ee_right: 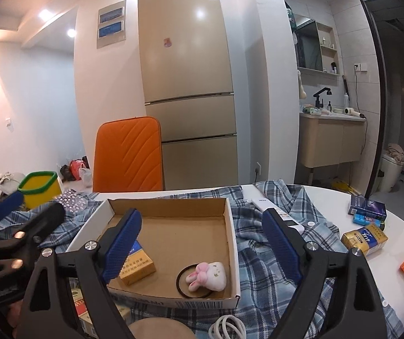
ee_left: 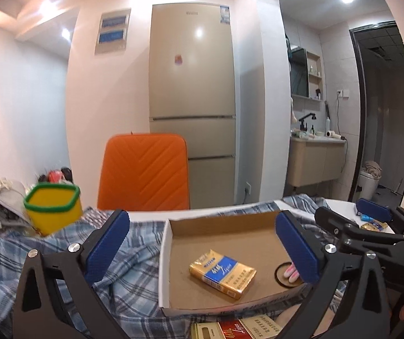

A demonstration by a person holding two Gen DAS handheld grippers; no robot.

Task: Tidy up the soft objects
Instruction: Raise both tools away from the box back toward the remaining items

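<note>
Both tools hover over the table with nothing between their blue pads. The left gripper (ee_left: 202, 243) has its jaws spread wide over the cardboard box (ee_left: 164, 254), and the right gripper (ee_right: 202, 248) is spread as well, empty, above the same box.

Inside the box there are 2 things: a gold and blue cigarette pack (ee_left: 222, 273) lying flat, and a small white and pink plush bunny (ee_right: 207, 276) which rests on a black ring (ee_right: 179, 282) in the near corner. The box sits on a blue plaid shirt (ee_right: 272, 257) that is crumpled over the table (ee_right: 343, 197). The shirt is the biggest soft thing here, and I judge it is not yet put in order.

The risks come mostly from this arrangement. If one gripper pulls the shirt now, the box can slide or tip with it, and the bunny may roll out. More packs (ee_right: 365, 239) lie on the shirt's edge at the right, and a pull can drag them off the table. A white cable (ee_right: 227, 327) lies near the front, so a low jaw could catch it. The 2 grippers are also close together, and they could bump each other.
</note>
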